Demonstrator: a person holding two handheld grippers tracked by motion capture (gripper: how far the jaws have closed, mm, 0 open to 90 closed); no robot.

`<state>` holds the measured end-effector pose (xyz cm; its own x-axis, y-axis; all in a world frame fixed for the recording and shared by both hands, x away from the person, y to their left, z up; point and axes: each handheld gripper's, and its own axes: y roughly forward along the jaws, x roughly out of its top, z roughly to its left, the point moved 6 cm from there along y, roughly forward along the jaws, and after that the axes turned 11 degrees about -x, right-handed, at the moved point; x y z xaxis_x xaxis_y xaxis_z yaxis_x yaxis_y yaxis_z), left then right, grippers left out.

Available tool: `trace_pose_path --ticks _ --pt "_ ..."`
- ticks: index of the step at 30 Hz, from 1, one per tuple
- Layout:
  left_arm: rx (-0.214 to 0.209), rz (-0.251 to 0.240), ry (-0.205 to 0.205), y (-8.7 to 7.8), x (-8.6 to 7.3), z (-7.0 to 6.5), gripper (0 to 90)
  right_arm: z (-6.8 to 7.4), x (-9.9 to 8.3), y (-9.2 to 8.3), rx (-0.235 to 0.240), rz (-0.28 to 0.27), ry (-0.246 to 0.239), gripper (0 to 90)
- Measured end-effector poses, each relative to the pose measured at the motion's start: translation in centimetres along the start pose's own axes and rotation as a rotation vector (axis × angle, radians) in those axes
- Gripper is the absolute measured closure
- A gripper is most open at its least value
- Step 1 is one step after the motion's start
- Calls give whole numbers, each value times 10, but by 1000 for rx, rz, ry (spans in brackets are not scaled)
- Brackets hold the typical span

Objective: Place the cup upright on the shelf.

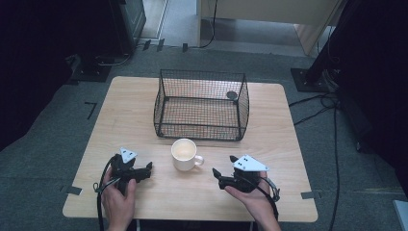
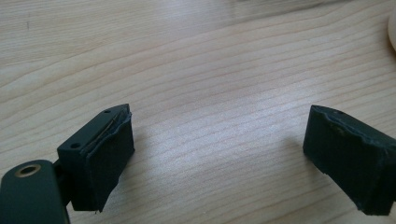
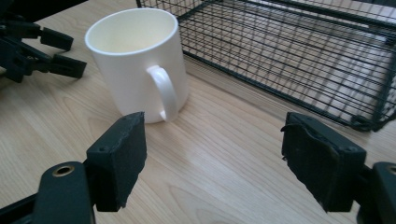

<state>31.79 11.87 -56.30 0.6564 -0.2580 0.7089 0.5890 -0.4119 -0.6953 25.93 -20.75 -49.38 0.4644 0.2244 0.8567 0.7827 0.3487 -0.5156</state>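
No writing or brand shows on anything here. The mug (image 1: 184, 154), white and empty, stands upright on the table (image 1: 130, 115), near the middle and just on the near side of the basket (image 1: 201, 104); its long axis is vertical, its mouth up, and its handle points right, toward the right gripper (image 1: 224, 167). In the right gripper view the handle faces the camera, with bare wood between it and the jaws. That gripper sits right of the mug, apart from it, jaws spread with nothing between them. The left gripper (image 1: 147, 170) rests left of the mug, also apart from it, jaws spread wide over bare wood. The black wire basket sits open-topped at the far middle, with a small dark round thing (image 1: 232, 95) at its far right corner. Nothing stands between either gripper and the mug.
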Motion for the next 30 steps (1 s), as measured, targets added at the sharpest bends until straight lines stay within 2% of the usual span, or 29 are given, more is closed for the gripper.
trace_pose_path --ticks 5,15,23,27,30 --pt "0 0 0 0 0 0 93 12 5 3 24 -9 -3 248" --pt "0 0 0 0 0 0 93 25 8 6 56 -19 -15 317" --pt "0 0 0 0 0 0 94 38 9 13 85 -20 -4 410" --pt "0 0 0 0 0 0 94 41 10 15 97 -20 -8 438" --pt "0 0 0 0 0 0 93 48 11 18 119 -26 -21 499"
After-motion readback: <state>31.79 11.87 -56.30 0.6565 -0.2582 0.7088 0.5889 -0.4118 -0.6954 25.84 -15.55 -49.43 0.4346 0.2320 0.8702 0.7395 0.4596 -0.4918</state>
